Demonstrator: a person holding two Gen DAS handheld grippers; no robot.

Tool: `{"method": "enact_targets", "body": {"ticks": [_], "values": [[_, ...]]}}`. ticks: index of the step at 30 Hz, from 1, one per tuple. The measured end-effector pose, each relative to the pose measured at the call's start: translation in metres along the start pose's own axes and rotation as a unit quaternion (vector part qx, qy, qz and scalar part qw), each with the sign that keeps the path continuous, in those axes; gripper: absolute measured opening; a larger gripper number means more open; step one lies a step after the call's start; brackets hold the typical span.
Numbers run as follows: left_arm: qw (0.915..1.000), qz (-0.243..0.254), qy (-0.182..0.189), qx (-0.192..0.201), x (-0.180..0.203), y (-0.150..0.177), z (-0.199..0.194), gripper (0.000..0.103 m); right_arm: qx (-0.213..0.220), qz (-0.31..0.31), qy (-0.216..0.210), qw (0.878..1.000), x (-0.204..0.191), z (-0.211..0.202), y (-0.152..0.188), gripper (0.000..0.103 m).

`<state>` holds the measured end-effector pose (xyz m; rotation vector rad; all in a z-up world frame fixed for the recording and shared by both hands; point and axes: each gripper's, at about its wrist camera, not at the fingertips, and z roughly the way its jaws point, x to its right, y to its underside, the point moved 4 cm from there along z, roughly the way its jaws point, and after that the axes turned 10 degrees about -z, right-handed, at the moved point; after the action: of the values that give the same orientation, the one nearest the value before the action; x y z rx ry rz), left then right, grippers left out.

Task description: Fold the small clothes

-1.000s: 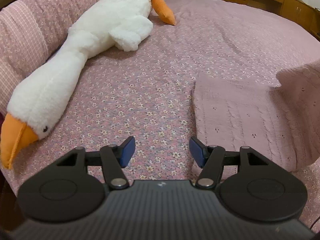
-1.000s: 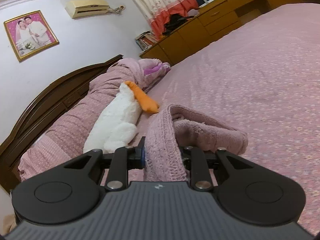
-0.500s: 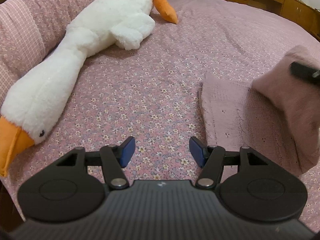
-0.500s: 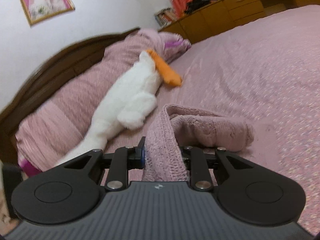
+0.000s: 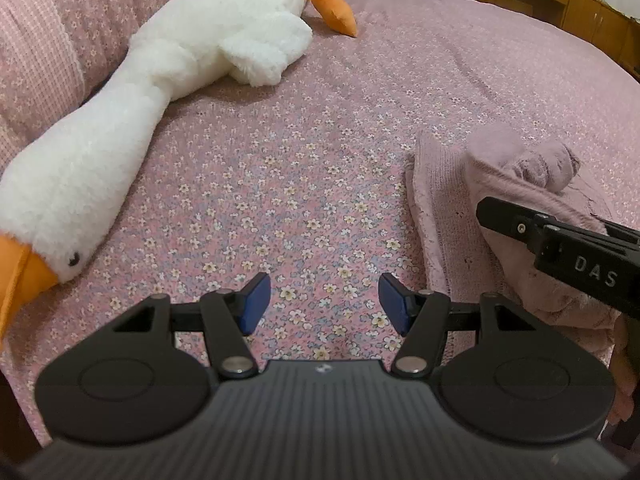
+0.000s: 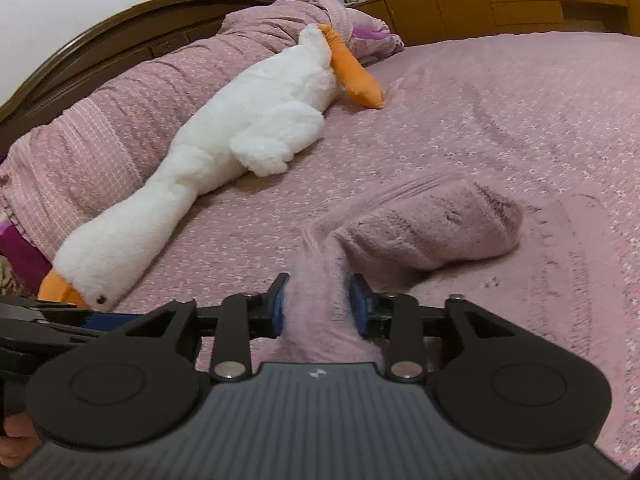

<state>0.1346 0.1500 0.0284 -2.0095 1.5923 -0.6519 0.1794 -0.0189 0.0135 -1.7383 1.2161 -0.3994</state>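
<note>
A small pink knitted garment (image 5: 452, 208) lies on the flowered bedspread at the right of the left wrist view, partly folded over itself. My right gripper (image 6: 318, 306) is shut on a bunched edge of this garment (image 6: 436, 228) and holds it low over the rest of the cloth. The right gripper also shows in the left wrist view (image 5: 560, 248) as a black arm lying across the garment. My left gripper (image 5: 322, 302) is open and empty, just above the bedspread to the left of the garment.
A large white plush goose (image 5: 168, 80) with an orange beak lies along the left, against a rolled pink quilt (image 6: 100, 132). A dark wooden headboard (image 6: 120, 36) and wooden cabinets (image 6: 520, 0) stand behind the bed.
My right gripper has swung the held garment edge down and leftward over the rest of the cloth. The left gripper has stayed open and drifted slightly forward.
</note>
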Motion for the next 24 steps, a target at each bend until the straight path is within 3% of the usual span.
{"method": "enact_targets", "body": {"ticks": [4,10,16,24], "values": [[1.0000,-0.001,-0.001,0.002,-0.002,0.000,-0.001,0.062,0.015,0.001,-0.023,1.000,-0.008,-0.010,-0.003,0.056],[0.9999,-0.004,0.009,0.008,-0.002,-0.003,-0.006,0.062,0.041,-0.027,-0.031,0.998,-0.015,-0.047,-0.008,0.061],[0.9969,-0.029,0.072,0.014,0.007,-0.013,-0.014,0.062,0.056,-0.007,0.012,0.998,0.017,-0.087,-0.002,0.064],[0.9909,-0.007,0.134,0.008,0.056,-0.015,0.001,0.062,0.038,0.049,0.101,0.993,0.077,-0.106,0.023,0.067]]}}
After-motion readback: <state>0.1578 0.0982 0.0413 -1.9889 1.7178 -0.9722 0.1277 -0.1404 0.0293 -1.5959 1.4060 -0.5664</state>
